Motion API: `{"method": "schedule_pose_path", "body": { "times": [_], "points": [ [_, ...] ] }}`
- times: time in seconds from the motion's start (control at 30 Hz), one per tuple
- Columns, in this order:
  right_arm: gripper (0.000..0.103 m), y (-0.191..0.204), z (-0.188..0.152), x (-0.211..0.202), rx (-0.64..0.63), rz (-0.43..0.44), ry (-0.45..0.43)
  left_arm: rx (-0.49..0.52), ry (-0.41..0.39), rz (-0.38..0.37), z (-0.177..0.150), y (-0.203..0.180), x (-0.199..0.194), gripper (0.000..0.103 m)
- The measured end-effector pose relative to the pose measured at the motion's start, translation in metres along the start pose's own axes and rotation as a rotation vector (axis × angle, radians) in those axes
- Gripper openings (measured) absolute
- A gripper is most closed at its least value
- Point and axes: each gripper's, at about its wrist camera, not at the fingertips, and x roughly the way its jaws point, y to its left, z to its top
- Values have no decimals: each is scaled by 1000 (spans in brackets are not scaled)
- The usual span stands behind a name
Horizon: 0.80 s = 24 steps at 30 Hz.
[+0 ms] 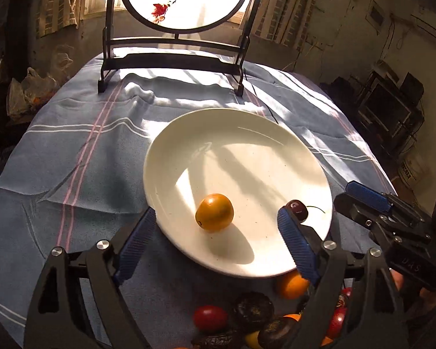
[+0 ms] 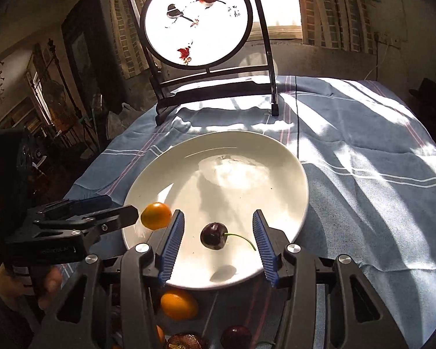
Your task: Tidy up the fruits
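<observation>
A white plate (image 1: pixel 218 128) (image 2: pixel 276 174) lies on the blue striped cloth. On it sit a small orange fruit (image 1: pixel 214 212) (image 2: pixel 156 215) and a dark cherry (image 1: pixel 297 210) (image 2: pixel 214 236) with a green stem. My left gripper (image 1: pixel 218 226) is open and empty, with the orange fruit between and beyond its fingers. My right gripper (image 2: pixel 218 232) is open and empty just above the cherry, which shows between its fingers. Loose fruits lie on the cloth before the plate: an orange one (image 1: pixel 292 285) (image 2: pixel 178 304), a red one (image 1: pixel 210 317) and dark ones (image 1: pixel 253 308).
A round painted screen on a black stand (image 1: pixel 174 61) (image 2: pixel 218 87) stands at the table's far side. The blue cloth (image 1: pixel 72 160) (image 2: pixel 378 189) is wrinkled near the stand. Room clutter surrounds the table.
</observation>
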Motion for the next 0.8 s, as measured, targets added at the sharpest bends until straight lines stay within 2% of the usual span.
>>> {"method": "schedule_pose_path", "body": {
  "times": [0.1, 0.2, 0.33, 0.47, 0.57, 0.67, 0.8],
  "points": [
    [49, 0, -18, -24, -14, -31, -15, 34, -38, 18, -17, 2, -28, 85],
    [49, -1, -46, -49, -11, -32, -21, 80, -39, 31, -47, 5, -49, 85],
    [53, -6, -86, -79, 6, -41, -41, 126, -8, 53, -92, 16, -66, 84],
    [54, -10, -116, -91, 39, -44, -29, 145, 28, 71, -124, 30, -73, 83],
    [54, -9, -128, -94, 50, -37, -13, 161, 46, 86, -137, 35, -72, 74],
    [54, -2, -132, -97, 39, -35, -9, 174, 70, 66, -142, 33, -63, 64],
    [54, 6, -135, -101, 14, -35, -7, 207, 68, 67, -141, 23, -47, 62]
  ]
}}
